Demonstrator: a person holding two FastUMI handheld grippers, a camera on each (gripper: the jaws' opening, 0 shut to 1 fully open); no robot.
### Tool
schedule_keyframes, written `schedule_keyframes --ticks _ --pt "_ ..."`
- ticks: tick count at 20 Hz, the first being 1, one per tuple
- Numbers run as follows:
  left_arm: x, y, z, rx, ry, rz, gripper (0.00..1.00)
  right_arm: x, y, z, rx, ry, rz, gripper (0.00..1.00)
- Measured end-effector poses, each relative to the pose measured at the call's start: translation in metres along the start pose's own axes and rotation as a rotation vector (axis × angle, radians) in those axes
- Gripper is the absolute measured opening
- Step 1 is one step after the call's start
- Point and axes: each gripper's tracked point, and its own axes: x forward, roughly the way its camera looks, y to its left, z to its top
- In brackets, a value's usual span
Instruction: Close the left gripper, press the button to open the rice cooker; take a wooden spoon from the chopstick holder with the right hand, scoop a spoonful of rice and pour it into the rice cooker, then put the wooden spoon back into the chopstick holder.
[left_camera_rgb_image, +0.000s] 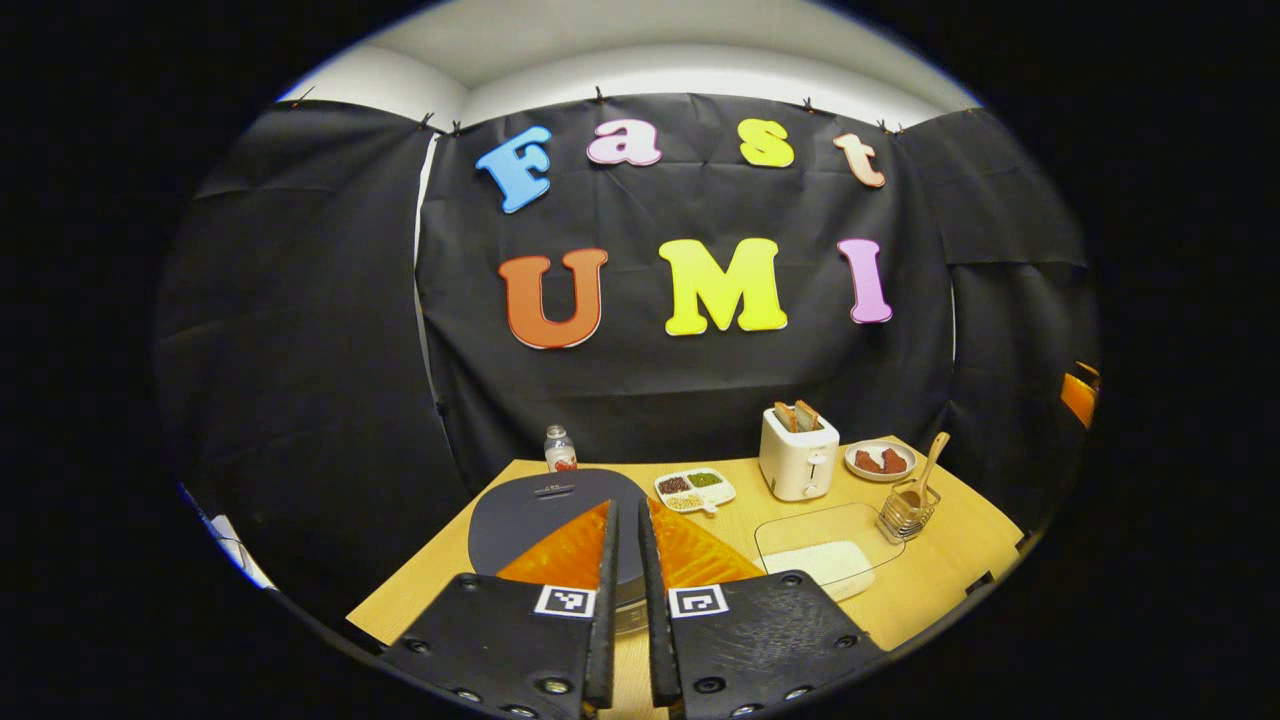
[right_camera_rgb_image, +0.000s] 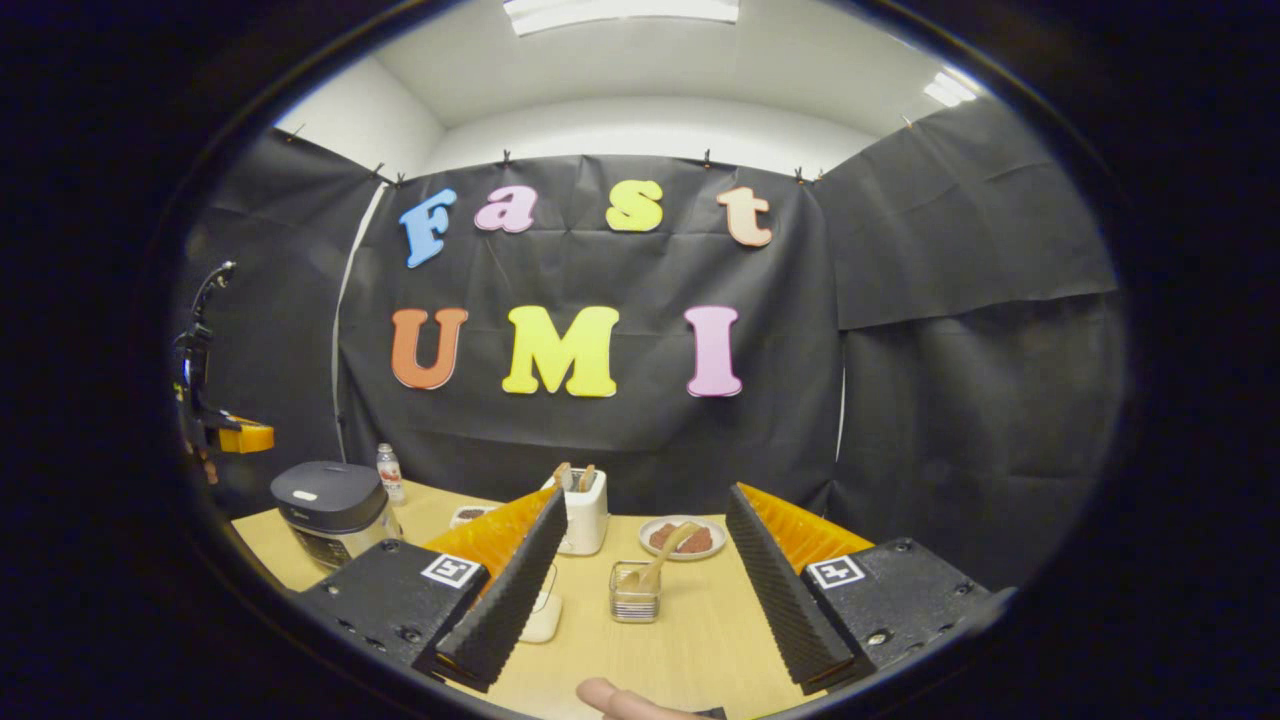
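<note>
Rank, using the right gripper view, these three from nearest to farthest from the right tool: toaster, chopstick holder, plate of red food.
1. Chopstick holder: directly ahead between the right tool's fingers, holding the wooden spoon.
2. Plate of red food: behind it, slightly right.
3. Toaster: back left, near the wall.

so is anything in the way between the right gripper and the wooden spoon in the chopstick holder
Nothing visible. In the right gripper view the right gripper is open, and the wooden spoon stands in the chopstick holder straight ahead between its fingers, with bare table between. The toaster and plate sit behind the holder.
</note>
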Motion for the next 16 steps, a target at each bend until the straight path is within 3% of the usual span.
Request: schedule_keyframes --ticks 1,9,16 --pt "0.005 0.006 -0.005 -0.012 0.028 0.008 0.02 0.002 -0.001 -0.005 0.0 0.006 0.004 1.0" --pt "0.045 0.035 -0.053 -0.091 0.255 0.088 0.04 0.016 -0.015 -0.036 0.014 0.059 0.016 1.0" --pt "0.064 0.04 -0.074 -0.086 0.336 0.119 0.03 0.017 -0.027 -0.05 0.016 0.084 0.012 1.0"
